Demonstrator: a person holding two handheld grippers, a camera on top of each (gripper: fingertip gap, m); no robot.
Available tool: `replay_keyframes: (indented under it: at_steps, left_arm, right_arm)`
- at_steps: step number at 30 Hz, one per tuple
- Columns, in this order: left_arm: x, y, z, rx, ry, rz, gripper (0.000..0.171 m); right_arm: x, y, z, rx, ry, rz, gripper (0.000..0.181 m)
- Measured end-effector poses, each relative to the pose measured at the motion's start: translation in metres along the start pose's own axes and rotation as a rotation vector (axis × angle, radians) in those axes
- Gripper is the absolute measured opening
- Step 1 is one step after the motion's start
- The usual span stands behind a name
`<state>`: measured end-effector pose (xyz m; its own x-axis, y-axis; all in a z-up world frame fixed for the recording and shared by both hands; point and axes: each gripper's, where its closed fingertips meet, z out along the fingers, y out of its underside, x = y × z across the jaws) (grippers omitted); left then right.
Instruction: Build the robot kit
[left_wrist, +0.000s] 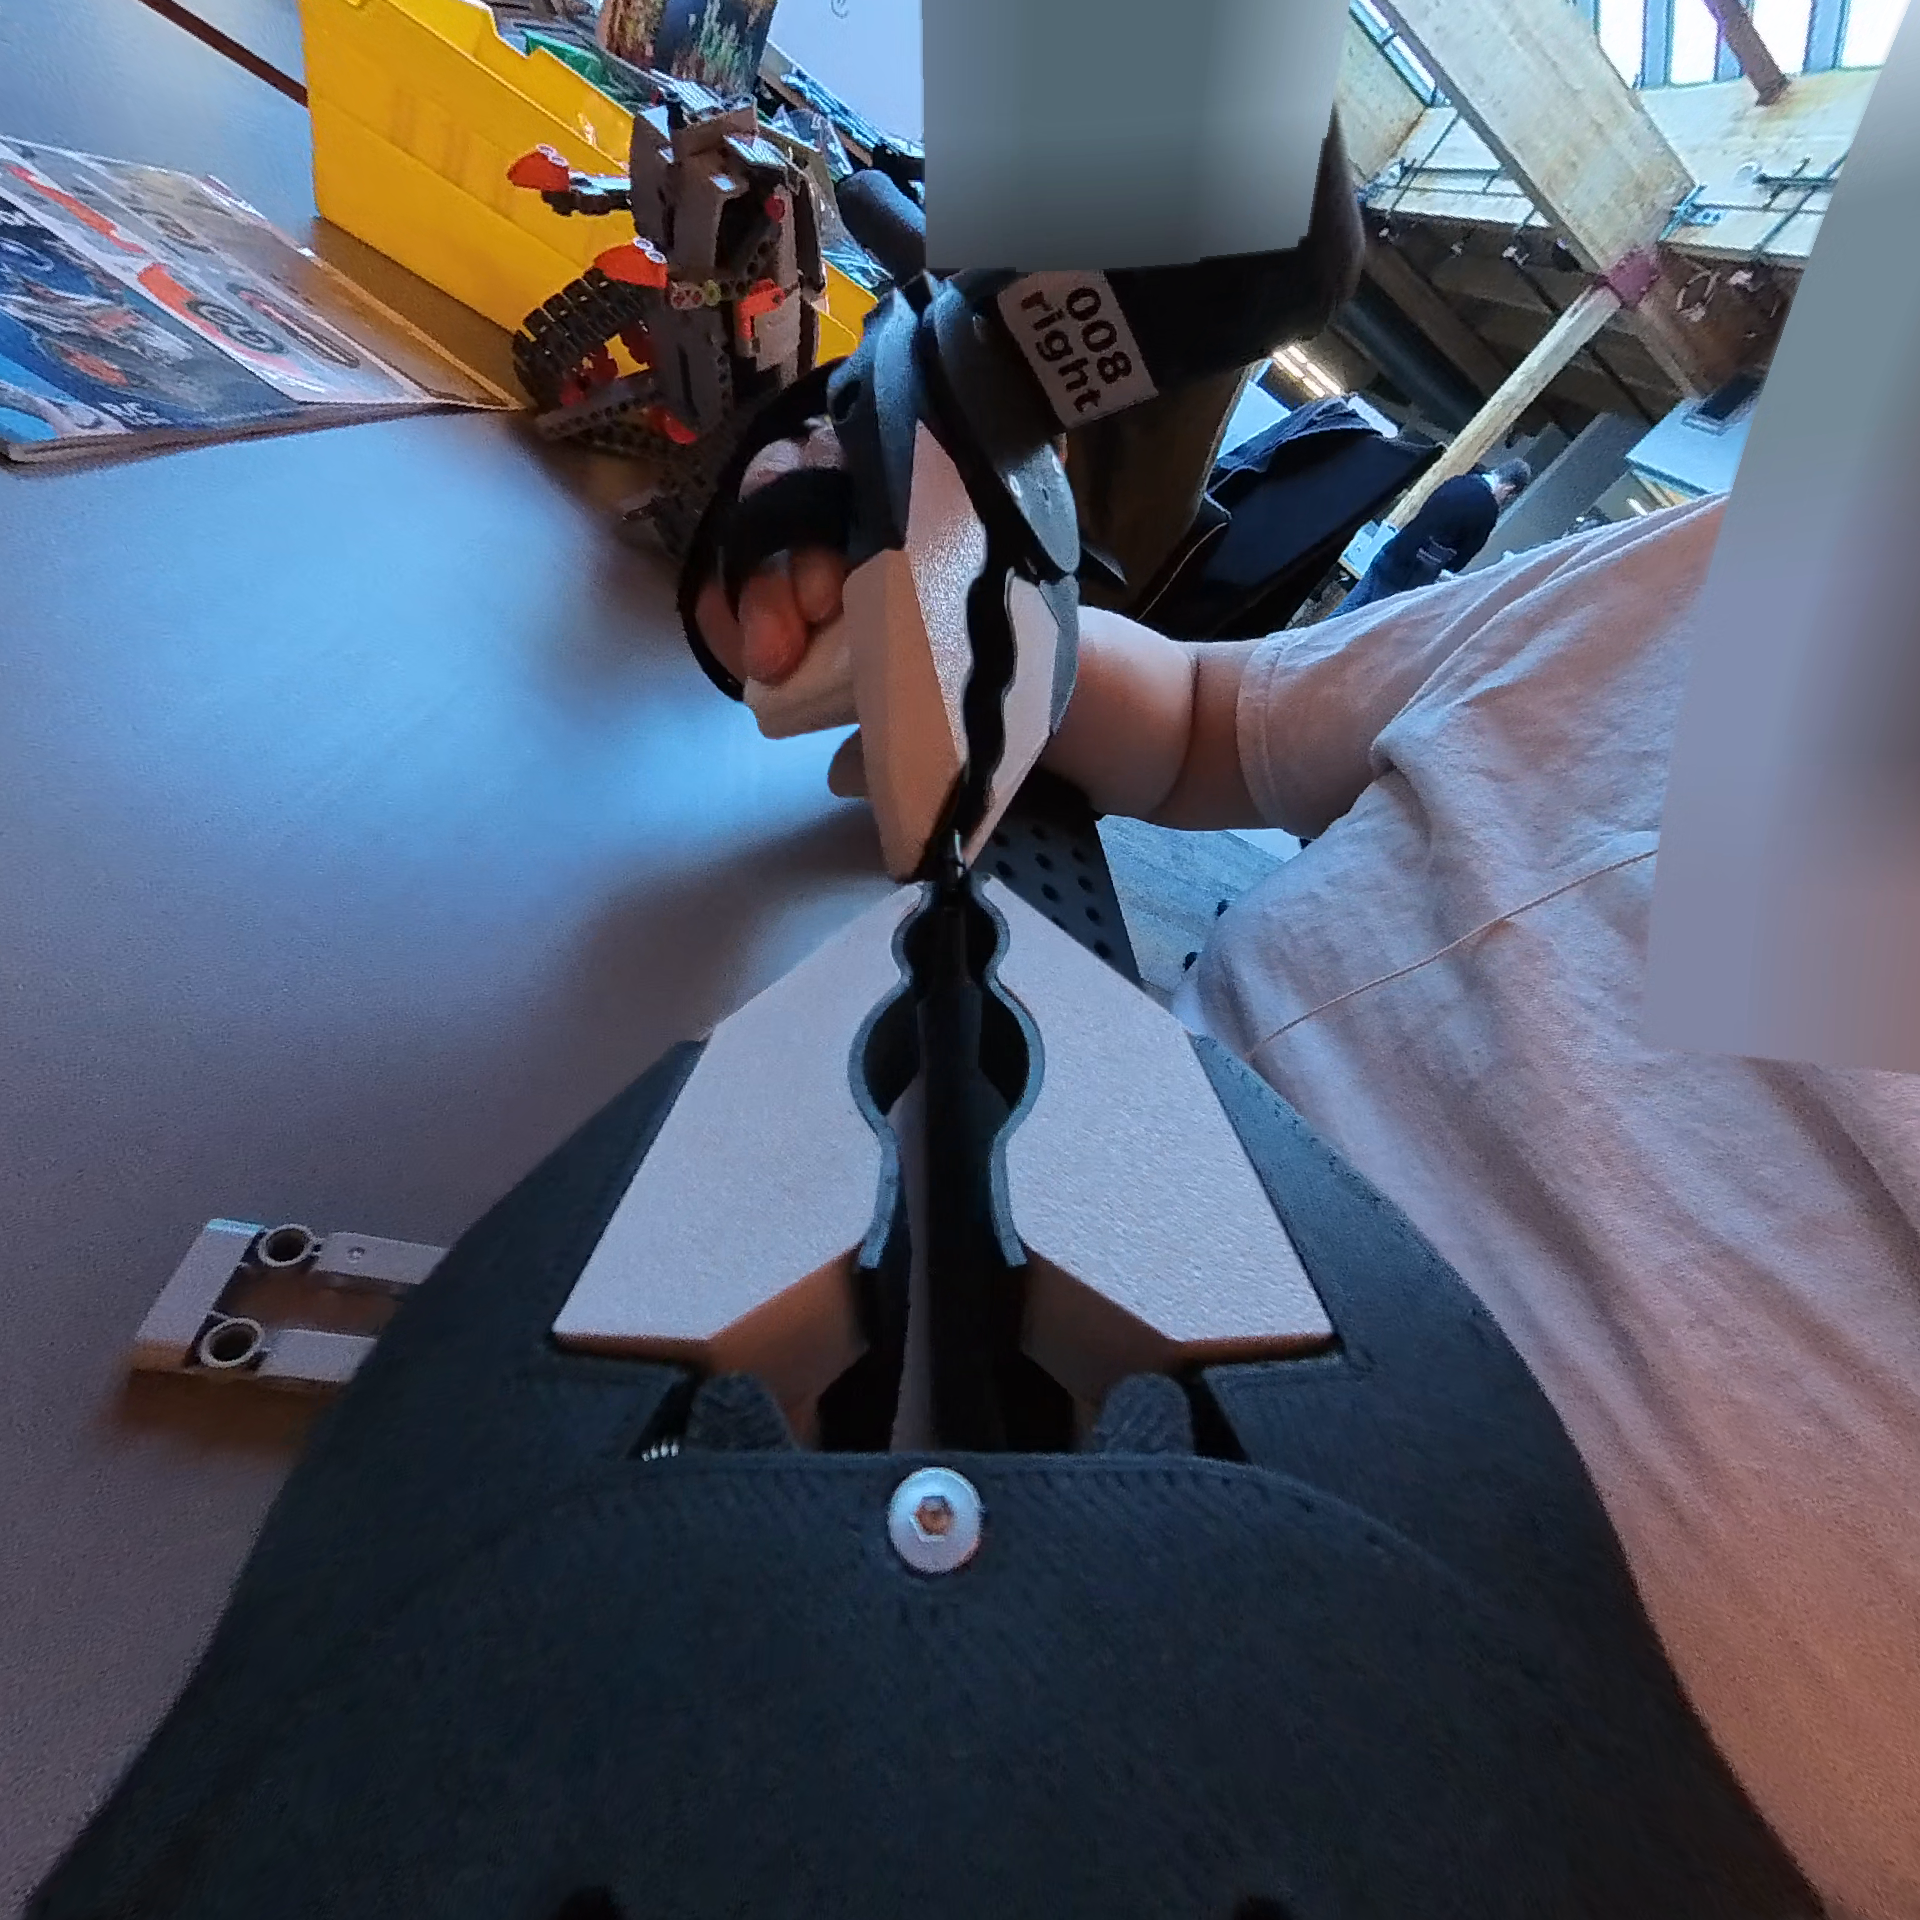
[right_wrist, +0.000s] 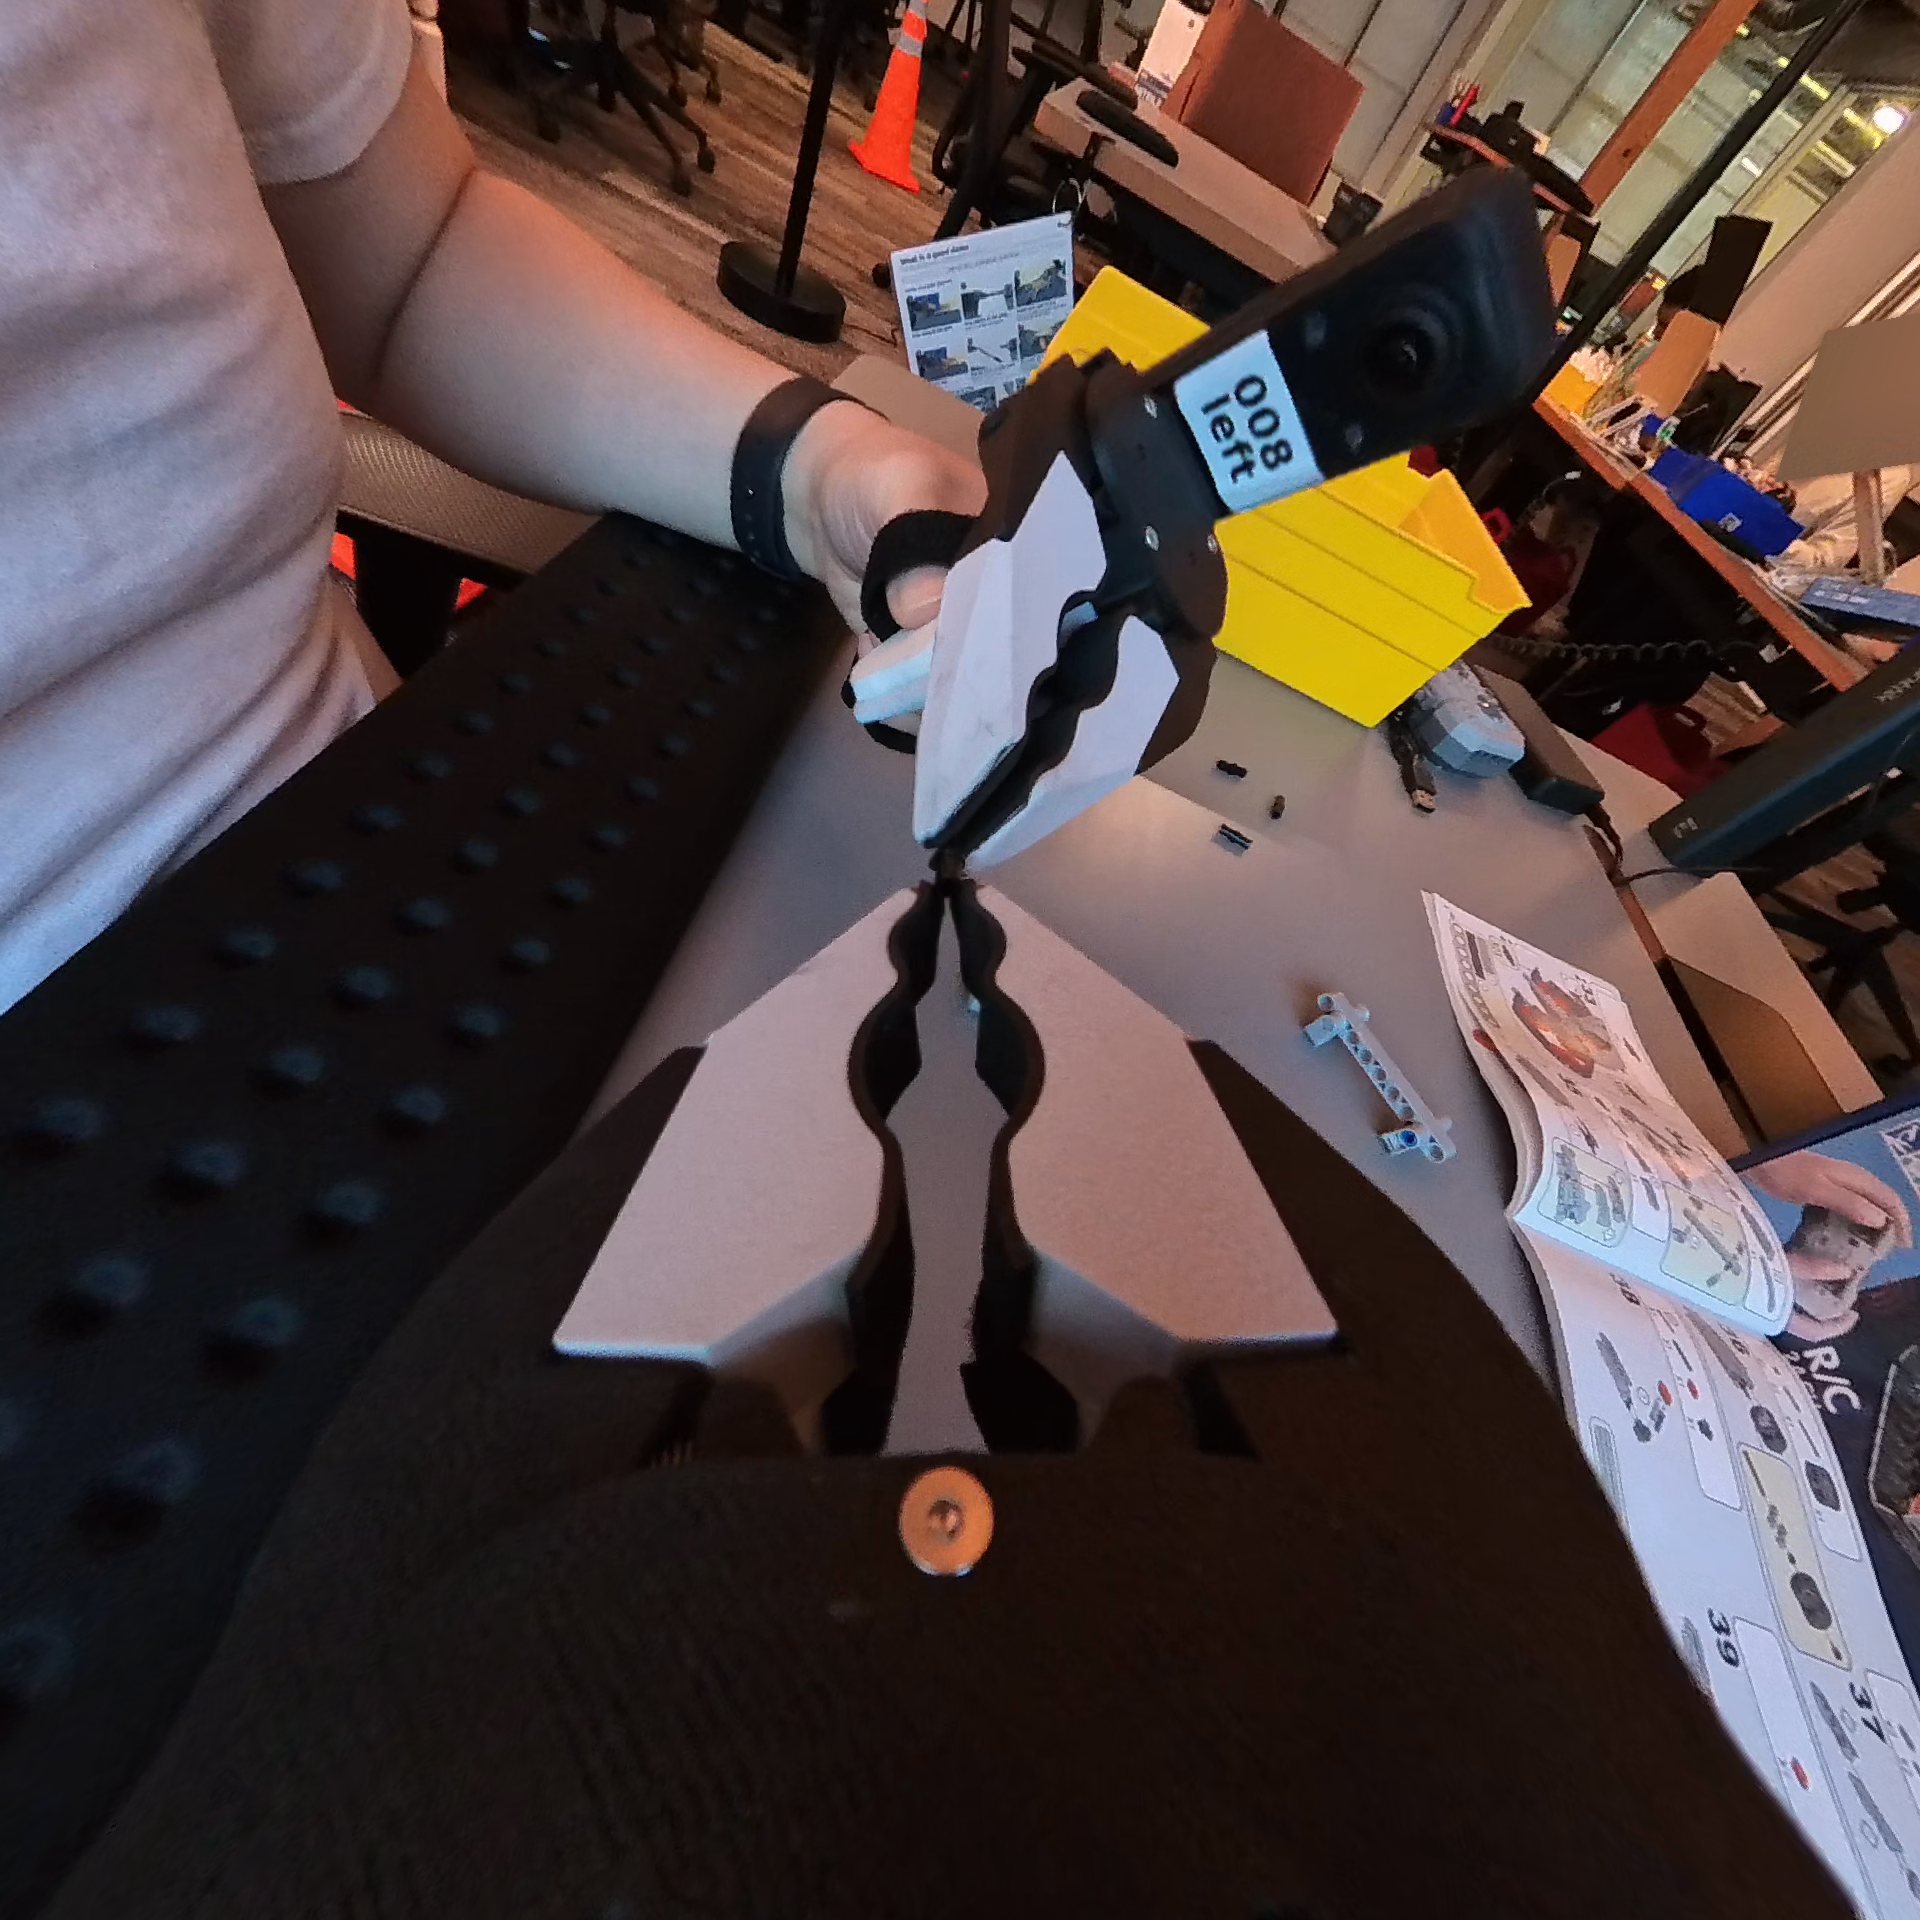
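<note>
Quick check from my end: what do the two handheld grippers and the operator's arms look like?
Both grippers, left and right, have black printed bodies, pale wedge-shaped fingers with wavy black inner pads, a silver bolt and a white label. The person wears a short pale pink sleeve and a black wristband.

Right tool (right_wrist: 948, 891) and left tool (right_wrist: 951, 844) tip-to-tip, pinching small black piece (right_wrist: 948, 864) above table (right_wrist: 1247, 935).

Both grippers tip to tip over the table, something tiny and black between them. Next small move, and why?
Probably hold and confirm the grip: left gripper and right gripper meet tip to tip, both nearly shut on a small black piece, too small to identify.
</note>
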<state>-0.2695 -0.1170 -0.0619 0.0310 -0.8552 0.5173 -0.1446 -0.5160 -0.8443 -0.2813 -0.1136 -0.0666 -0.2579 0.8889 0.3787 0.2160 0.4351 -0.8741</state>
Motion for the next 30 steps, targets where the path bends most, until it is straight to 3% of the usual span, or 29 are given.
replay_keyframes:
  at_steps: [3, 5, 7, 12, 14, 18, 23, 30]
  left_arm:
    - [0.0, 0.0, -0.001, 0.003, 0.016, -0.026, 0.002]
    - [-0.001, 0.001, -0.001, 0.001, 0.018, -0.041, 0.001]
    - [0.001, 0.002, -0.001, 0.001, 0.033, -0.047, 0.002]
    - [-0.001, -0.01, -0.005, 0.076, 0.034, -0.056, 0.003]
    - [-0.003, -0.019, -0.012, 0.133, 0.043, -0.092, 0.019]
    - [-0.004, -0.026, -0.023, 0.198, 0.079, -0.165, 0.005]
    - [-0.01, -0.029, -0.024, 0.249, 0.137, -0.307, 0.012]
    - [-0.014, -0.026, -0.02, 0.236, 0.108, -0.292, 0.014]
  right_arm:
    - [0.002, 0.0, 0.0, 0.008, 0.012, 0.006, 0.005]
    - [0.005, -0.002, 0.001, 0.022, 0.031, 0.021, 0.019]
    - [-0.001, -0.003, 0.001, 0.025, -0.008, 0.031, 0.004]
    - [0.008, -0.007, -0.002, 0.073, 0.002, 0.122, 0.003]
    - [0.013, -0.007, -0.004, 0.091, 0.008, 0.168, 0.003]
    - [0.018, -0.008, -0.006, 0.114, 0.02, 0.202, 0.003]
    - [0.021, -0.01, -0.005, 0.142, 0.014, 0.276, 0.003]
    - [0.026, -0.006, -0.004, 0.145, -0.01, 0.394, 0.003]
